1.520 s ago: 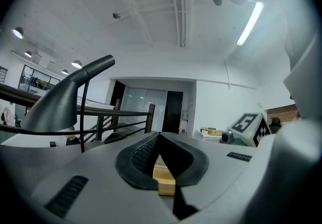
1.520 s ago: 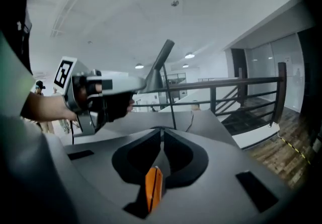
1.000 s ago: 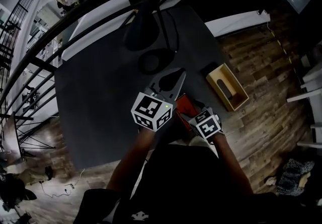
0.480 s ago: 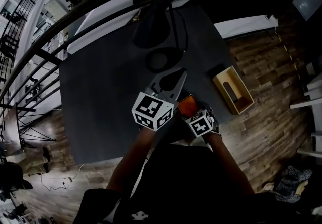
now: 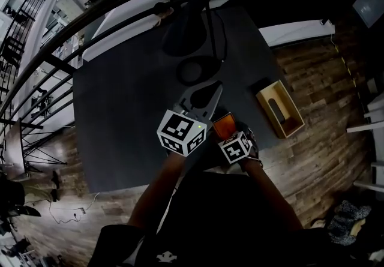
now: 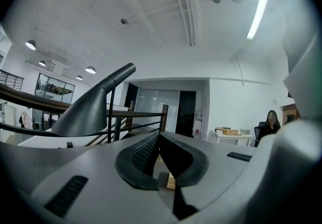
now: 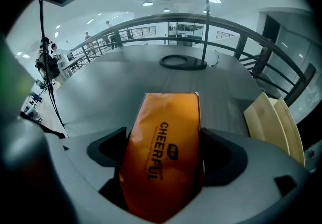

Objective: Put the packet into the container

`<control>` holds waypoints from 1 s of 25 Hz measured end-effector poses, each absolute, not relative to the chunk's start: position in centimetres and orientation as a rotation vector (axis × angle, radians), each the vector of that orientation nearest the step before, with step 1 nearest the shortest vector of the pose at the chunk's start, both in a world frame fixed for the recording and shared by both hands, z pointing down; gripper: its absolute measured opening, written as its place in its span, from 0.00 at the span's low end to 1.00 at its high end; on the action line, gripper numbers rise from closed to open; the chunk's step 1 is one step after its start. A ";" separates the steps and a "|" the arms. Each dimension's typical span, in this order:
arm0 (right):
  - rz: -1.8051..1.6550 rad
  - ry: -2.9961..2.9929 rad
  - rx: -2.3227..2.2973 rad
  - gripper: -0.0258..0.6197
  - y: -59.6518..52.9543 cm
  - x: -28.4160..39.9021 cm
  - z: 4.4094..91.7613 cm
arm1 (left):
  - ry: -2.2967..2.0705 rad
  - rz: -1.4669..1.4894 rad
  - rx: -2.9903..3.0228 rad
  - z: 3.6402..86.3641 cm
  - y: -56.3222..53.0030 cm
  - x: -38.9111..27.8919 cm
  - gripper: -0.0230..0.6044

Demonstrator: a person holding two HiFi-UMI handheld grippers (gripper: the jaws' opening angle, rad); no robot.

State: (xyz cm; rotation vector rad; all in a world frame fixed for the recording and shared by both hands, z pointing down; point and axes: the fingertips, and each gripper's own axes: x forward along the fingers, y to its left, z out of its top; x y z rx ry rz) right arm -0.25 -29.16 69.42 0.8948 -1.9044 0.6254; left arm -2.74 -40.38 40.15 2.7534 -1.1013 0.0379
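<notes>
**Packet sitting loose in your right jaws, box off at 3 o'clock**

Your right gripper point(image 7: 165, 150) points steeply down at the dark grey table point(image 5: 120, 116). Its jaws have just been opening and now stand wide, with the orange packet point(image 7: 168, 117) between them, not pinched. In the head view the open wooden container point(image 5: 267, 107) is at roughly 3 o'clock from the packet, by the table's right edge. Your left gripper point(image 6: 160, 136) is held level just beside the right one, jaws closed tip to tip on nothing.

The lamp's round base point(image 5: 195, 71) and its cable are at about 11 o'clock from the packet. A dark curved railing point(image 5: 90, 26) runs past the table's far side. There's wood-plank floor point(image 5: 324, 80) at 3 o'clock, and a white ceiling with strip lights overhead.
</notes>
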 end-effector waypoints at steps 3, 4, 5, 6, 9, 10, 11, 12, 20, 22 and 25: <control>0.619 -1.914 0.906 0.72 -29.5 -0.2 69.6 | -1.110 0.043 2.748 40.3 -40.4 -2.9 0.05; 0.616 -1.915 0.909 0.72 -29.7 -0.1 69.6 | -1.112 0.044 2.747 40.4 -40.5 -3.0 0.05; 0.614 -1.910 0.910 0.71 -29.7 -0.1 69.6 | -1.115 0.046 2.746 40.4 -40.5 -3.1 0.05; 0.614 -1.902 0.907 0.71 -29.7 0.0 69.7 | -1.117 0.047 2.745 40.4 -40.5 -3.1 0.05; 0.603 -1.870 0.885 0.65 -29.5 0.3 69.5 | -1.116 0.038 2.743 40.2 -40.4 -3.1 0.05; 0.592 -1.861 0.874 0.60 -29.5 0.4 69.3 | -1.115 0.034 2.744 40.1 -40.4 -3.1 0.05; 0.582 -1.856 0.865 0.57 -29.5 0.5 69.2 | -1.114 0.031 2.746 40.0 -40.3 -3.1 0.05; 0.577 -1.852 0.858 0.55 -29.5 0.6 69.1 | -1.114 0.029 2.747 39.9 -40.3 -3.1 0.05; 0.601 -1.887 0.883 0.52 -30.2 1.4 67.2 | -1.093 0.025 2.748 40.2 -40.3 -2.0 0.05; 0.602 -1.906 0.897 0.52 -30.8 1.9 66.2 | -1.080 0.024 2.755 40.2 -40.2 -1.4 0.05; 0.590 -1.924 0.912 0.52 -31.8 3.4 64.3 | -1.057 0.023 2.766 40.2 -40.2 -0.2 0.04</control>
